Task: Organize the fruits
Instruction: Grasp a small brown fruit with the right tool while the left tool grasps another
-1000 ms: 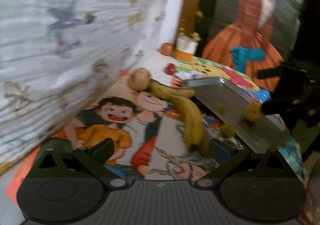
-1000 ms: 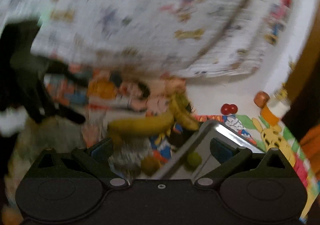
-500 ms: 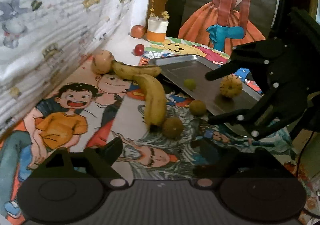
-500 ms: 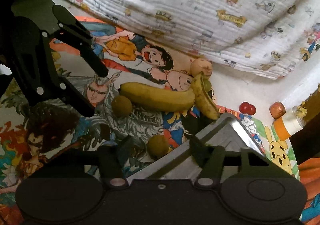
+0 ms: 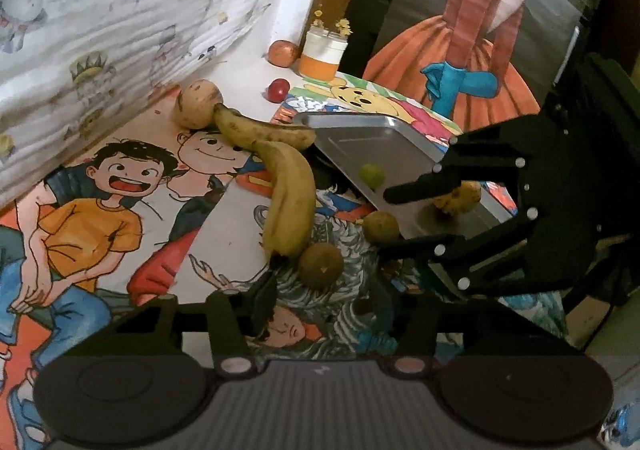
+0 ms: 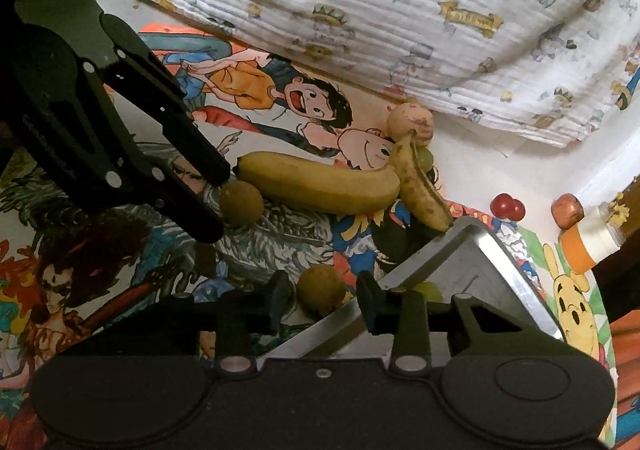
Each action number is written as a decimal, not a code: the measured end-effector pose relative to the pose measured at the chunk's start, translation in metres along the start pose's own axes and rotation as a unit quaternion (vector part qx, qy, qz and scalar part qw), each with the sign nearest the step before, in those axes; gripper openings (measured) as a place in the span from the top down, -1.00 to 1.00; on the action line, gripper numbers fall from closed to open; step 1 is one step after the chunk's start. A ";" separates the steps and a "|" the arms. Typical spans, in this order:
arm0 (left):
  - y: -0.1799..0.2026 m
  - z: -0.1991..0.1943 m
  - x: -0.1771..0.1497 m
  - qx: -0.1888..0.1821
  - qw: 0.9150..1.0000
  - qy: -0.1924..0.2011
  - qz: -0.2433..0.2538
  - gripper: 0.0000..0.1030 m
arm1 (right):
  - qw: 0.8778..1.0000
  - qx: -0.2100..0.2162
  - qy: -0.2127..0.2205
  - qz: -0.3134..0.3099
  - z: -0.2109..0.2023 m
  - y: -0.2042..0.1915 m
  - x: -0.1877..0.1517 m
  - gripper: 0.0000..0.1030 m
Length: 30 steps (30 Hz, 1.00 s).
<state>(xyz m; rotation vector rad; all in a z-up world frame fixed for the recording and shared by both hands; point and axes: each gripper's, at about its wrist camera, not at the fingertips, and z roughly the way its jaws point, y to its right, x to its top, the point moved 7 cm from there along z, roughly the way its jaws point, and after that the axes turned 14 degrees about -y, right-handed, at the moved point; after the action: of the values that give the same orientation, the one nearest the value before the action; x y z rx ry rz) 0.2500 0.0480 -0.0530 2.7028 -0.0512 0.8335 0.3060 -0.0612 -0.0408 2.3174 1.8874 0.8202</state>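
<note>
A metal tray [image 5: 384,146] lies on the cartoon-print cloth and holds a small green fruit [image 5: 371,175] and a yellow-orange fruit [image 5: 460,198]. Two bananas [image 5: 290,190] lie left of it beside a tan round fruit [image 5: 199,103]. Two brown round fruits [image 5: 321,264] [image 5: 381,226] lie on the cloth near the tray's front edge. My left gripper [image 5: 320,302] is open just short of the nearer brown fruit. My right gripper [image 6: 320,302] is open around the other brown fruit [image 6: 321,290] at the tray's edge [image 6: 472,250]. The right gripper also shows in the left wrist view [image 5: 412,216].
A red fruit [image 5: 278,90], an apple [image 5: 282,53] and an orange-and-white jar [image 5: 322,56] stand at the back near the wall. A printed sheet [image 6: 400,10] hangs along the far side. The left gripper's body fills the left of the right wrist view [image 6: 218,206].
Both grippers have moved closer to the fruits and narrowed their opening. The left now sits near one brown fruit, and the right now brackets the other.
</note>
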 end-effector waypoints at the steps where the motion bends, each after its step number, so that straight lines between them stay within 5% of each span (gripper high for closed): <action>1: 0.000 0.001 0.001 -0.001 1.000 0.000 -0.005 -0.04 | 1.000 0.000 0.000 0.001 0.001 0.000 0.000 0.34; 11: 0.006 0.006 0.004 0.032 0.999 0.006 -0.028 0.05 | 1.000 -0.003 0.008 0.018 0.002 0.000 -0.003 0.42; 19: 0.004 0.006 0.005 0.046 0.997 0.002 -0.067 0.37 | 0.999 -0.006 0.016 0.036 0.001 0.000 -0.006 0.42; 30: 0.006 0.004 0.002 0.048 0.996 0.001 -0.080 0.41 | 0.990 -0.008 0.057 0.129 -0.016 0.003 -0.016 0.42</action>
<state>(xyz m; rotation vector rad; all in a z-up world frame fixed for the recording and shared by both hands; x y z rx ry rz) 0.2526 0.0416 -0.0537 2.7501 0.2092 0.8090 0.3001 -0.0810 -0.0320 2.5925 1.6328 1.0069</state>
